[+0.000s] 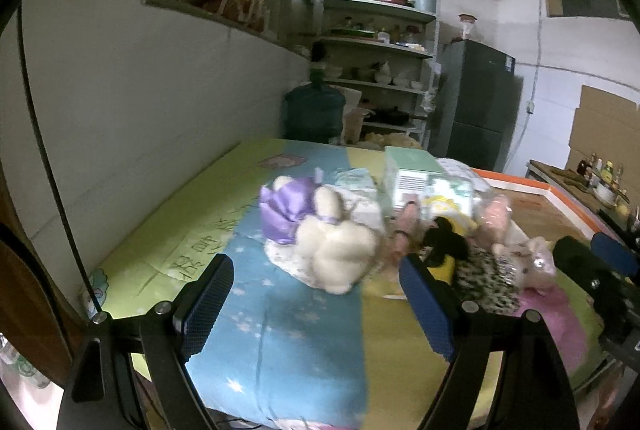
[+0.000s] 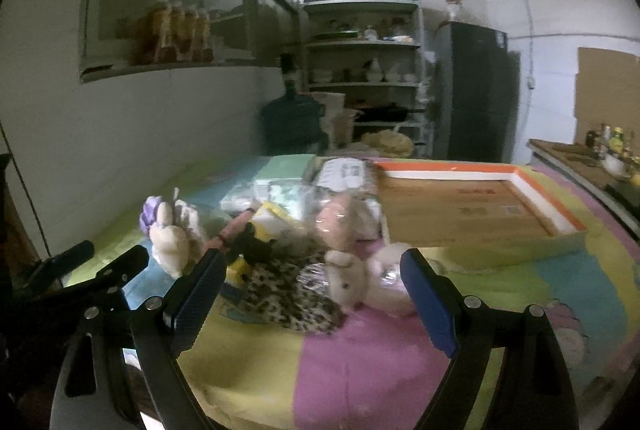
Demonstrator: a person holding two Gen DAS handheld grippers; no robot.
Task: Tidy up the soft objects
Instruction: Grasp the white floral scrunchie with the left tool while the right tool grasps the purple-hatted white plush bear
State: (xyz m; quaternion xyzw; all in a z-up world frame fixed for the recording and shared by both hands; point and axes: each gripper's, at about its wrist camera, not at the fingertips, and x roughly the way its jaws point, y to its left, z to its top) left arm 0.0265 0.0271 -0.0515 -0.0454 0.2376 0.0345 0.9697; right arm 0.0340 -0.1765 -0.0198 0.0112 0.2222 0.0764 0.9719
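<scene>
**Plush pile untouched, both grippers spread and waiting**

Plush and crinkly plastic make up a heap in the middle of the patchwork quilt (image 2: 360,362): a cream toy with a purple bow (image 1: 320,230), a leopard-print soft piece (image 2: 288,290), a pale pink stuffed animal (image 2: 360,282) and some wrapped packs (image 1: 432,186) behind them. An orange-rimmed cardboard box (image 2: 472,206) lies open just beside the heap, on its right.

The left gripper (image 1: 316,306) hovers short of the cream toy, fingers parted and holding nothing; the right gripper (image 2: 316,306) is likewise spread and empty, aimed at the leopard piece and pink animal.

My judgement is that nothing has been sorted yet. To pick well, each gripper should take one toy at its thickest part, close gently so the stuffing compresses rather than slips, and lift clear before moving, since the pieces overlap and could drag a neighbour along.

Handwritten characters mark the quilt's green panel (image 1: 200,254), and printed labels show on the packs and box floor, but blur probably rules out reading any.
</scene>
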